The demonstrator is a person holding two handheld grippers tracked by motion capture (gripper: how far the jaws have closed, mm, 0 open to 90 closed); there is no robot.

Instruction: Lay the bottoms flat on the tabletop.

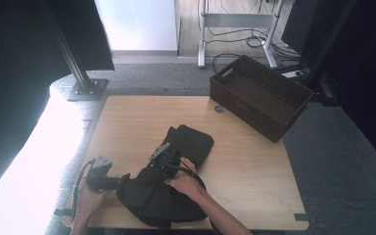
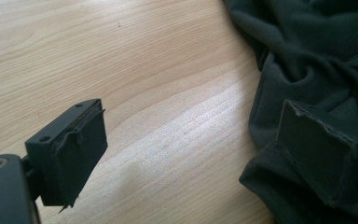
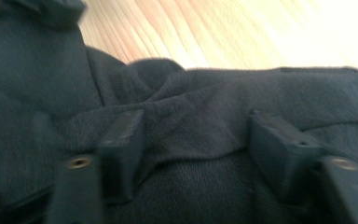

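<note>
High view: a dark garment (image 1: 176, 171) is lying crumpled on the near half of the wooden surface (image 1: 254, 161), its near edge hanging close to the surface's front rim. Its folds are merging into one black mass, so the type of garment is hard to make out. The left tool (image 1: 120, 182) is lying low at the garment's left edge, held by the person's left hand (image 1: 89, 198). The right tool (image 1: 169, 159) is sitting on top of the cloth under the right hand (image 1: 186, 183); its tips are lost against the black fabric. A brown basket (image 1: 235, 100) is standing on the far right corner, partly overhanging the surface.

Left gripper view: the left tool (image 2: 205, 154) is standing wide open. One jaw is hanging over bare wood; the other is sitting against the garment (image 2: 317, 56), partly cut off by the frame. Nothing is gripped between them.

Right gripper view: the picture is blurring. The right tool (image 3: 196, 144) is standing about half open, pressing down into the garment (image 3: 191, 121), with a ridge of cloth rising between the jaws. The pads are not closing on it.
</note>
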